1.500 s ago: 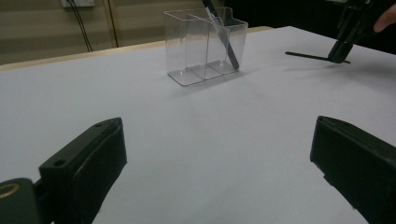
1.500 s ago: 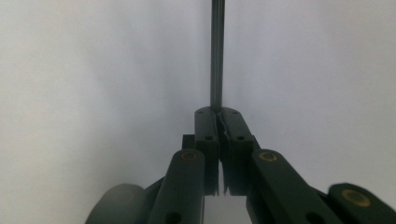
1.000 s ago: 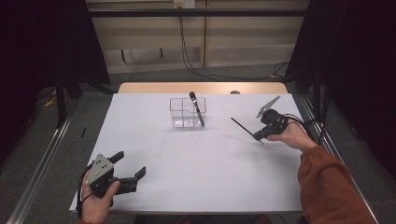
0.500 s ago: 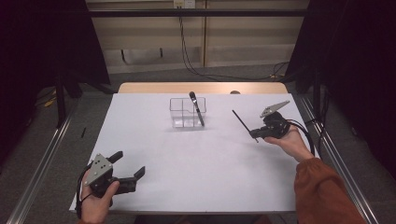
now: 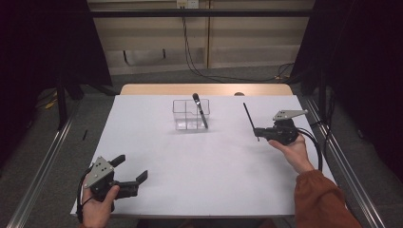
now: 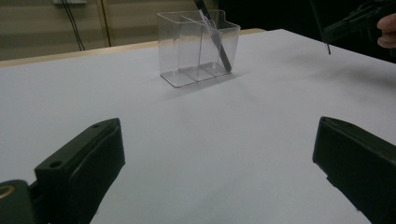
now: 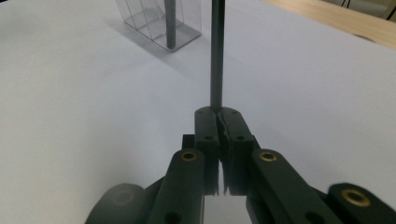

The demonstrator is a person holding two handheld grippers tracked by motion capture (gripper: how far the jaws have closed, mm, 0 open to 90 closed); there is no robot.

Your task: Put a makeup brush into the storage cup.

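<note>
Your right gripper (image 5: 259, 135) clamps a thin dark pen (image 5: 250, 118), now drawn further from the clear holder (image 5: 189, 114); your left gripper (image 5: 130, 172) gapes wide.

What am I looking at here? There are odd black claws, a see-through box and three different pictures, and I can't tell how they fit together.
There is no robot here: a person sits at a white table and holds a hand tool with two black jaws in each hand. One picture comes from a camera above the table. The other two come from small cameras riding on the tools, looking out along their jaws.

The left gripper rests near the table's front corner, with its jaws wide apart and nothing between them. The right gripper is shut on a thin dark stick, which points up and away from it; in that gripper's own view the stick rises straight from the closed jaws.

Farther back stands a clear plastic holder with compartments. A dark pen-like tool leans inside it.
</note>
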